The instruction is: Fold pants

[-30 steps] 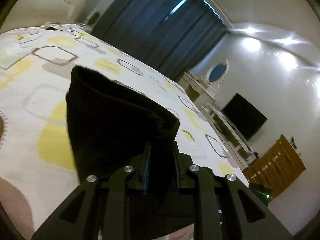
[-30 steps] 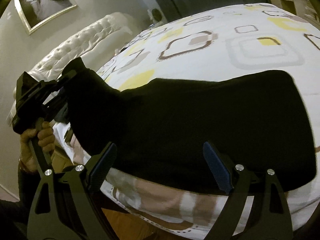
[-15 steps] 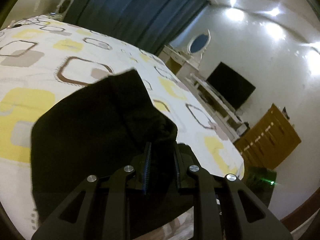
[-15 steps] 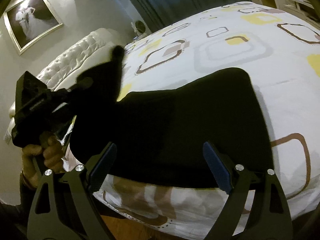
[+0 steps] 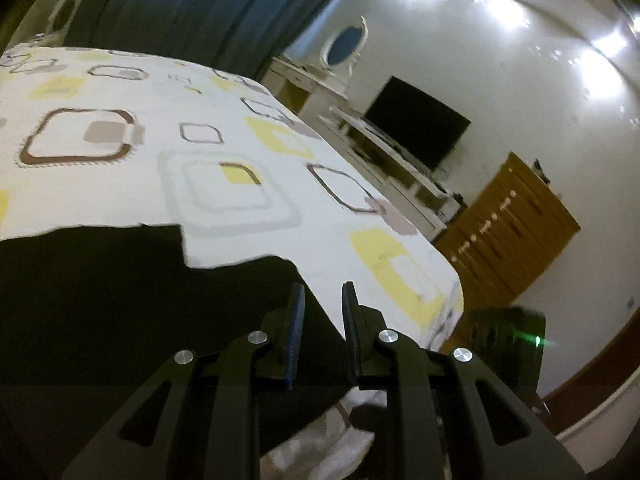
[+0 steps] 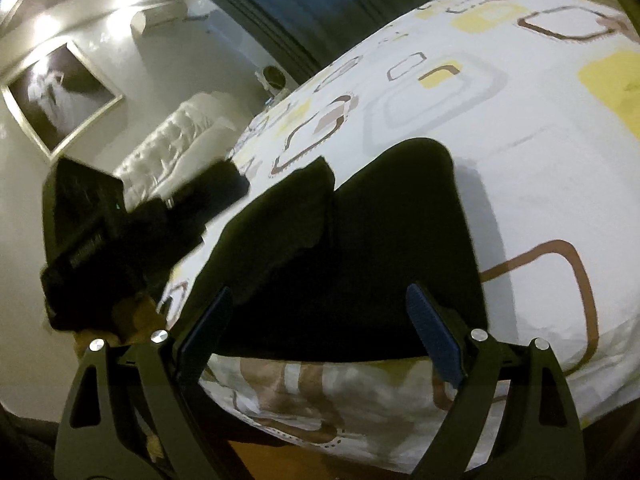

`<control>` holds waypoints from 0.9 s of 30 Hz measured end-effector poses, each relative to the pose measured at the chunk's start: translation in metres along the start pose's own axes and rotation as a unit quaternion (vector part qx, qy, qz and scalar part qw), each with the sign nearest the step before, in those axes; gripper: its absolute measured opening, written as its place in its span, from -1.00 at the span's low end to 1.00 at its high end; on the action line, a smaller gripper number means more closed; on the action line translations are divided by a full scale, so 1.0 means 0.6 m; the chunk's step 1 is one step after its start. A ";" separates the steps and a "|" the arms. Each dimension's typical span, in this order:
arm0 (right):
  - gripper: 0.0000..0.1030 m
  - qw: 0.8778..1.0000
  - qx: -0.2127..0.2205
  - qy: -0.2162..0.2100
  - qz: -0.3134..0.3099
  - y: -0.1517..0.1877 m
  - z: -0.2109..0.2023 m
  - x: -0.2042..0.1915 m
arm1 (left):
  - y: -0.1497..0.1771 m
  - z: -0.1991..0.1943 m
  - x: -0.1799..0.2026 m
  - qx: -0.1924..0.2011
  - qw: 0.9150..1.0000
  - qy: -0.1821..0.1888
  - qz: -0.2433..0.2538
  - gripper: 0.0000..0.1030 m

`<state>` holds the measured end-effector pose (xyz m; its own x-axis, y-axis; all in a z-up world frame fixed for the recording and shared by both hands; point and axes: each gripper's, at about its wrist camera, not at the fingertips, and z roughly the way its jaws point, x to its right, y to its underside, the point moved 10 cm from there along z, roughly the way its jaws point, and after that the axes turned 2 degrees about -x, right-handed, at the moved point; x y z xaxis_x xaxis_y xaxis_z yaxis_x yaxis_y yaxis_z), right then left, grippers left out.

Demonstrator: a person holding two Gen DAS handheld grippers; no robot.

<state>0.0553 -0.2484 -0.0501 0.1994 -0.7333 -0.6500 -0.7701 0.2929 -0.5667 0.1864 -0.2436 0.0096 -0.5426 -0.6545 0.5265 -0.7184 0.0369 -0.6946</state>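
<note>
The black pants [image 6: 360,264] lie folded on the bed near its front edge, with one folded layer on top at the left [image 6: 296,216]. In the left wrist view the pants [image 5: 120,300] fill the lower left. My left gripper [image 5: 320,300] sits just above their right edge, jaws slightly apart with nothing between them. It also shows in the right wrist view [image 6: 208,196] at the left, blurred. My right gripper [image 6: 320,312] is wide open over the near edge of the pants, empty.
The bed [image 5: 240,160] has a white cover with yellow and brown squares. Its corner [image 5: 444,300] drops off at right. A TV [image 5: 416,128], white cabinet and wooden dresser [image 5: 508,232] stand beyond. The padded headboard [image 6: 176,148] and dark curtains [image 6: 340,4] are behind.
My left gripper carried the lifted pant end across, laid it down on the rest of the pants and let go. The right gripper stayed open and shifted slightly.
</note>
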 end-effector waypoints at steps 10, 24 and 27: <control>0.72 0.995 -0.040 -0.080 0.047 -0.060 0.041 -0.014 | 0.002 -0.058 -0.072 0.021 0.998 -0.039 -0.037 -0.53; 0.72 0.987 -0.143 -0.062 0.046 -0.095 0.176 -0.030 | 0.010 -0.222 -0.280 0.080 0.979 -0.159 -0.100 0.36; 0.72 0.985 -0.162 -0.046 0.041 -0.092 0.201 -0.029 | 0.029 -0.231 -0.315 0.075 0.976 -0.162 -0.127 0.36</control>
<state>0.1676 -0.1780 -0.0687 0.1704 -0.6521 -0.7388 -0.9361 0.1272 -0.3281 0.2164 -0.0148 -0.0341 -0.1713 -0.8333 0.5256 -0.7274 -0.2528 -0.6379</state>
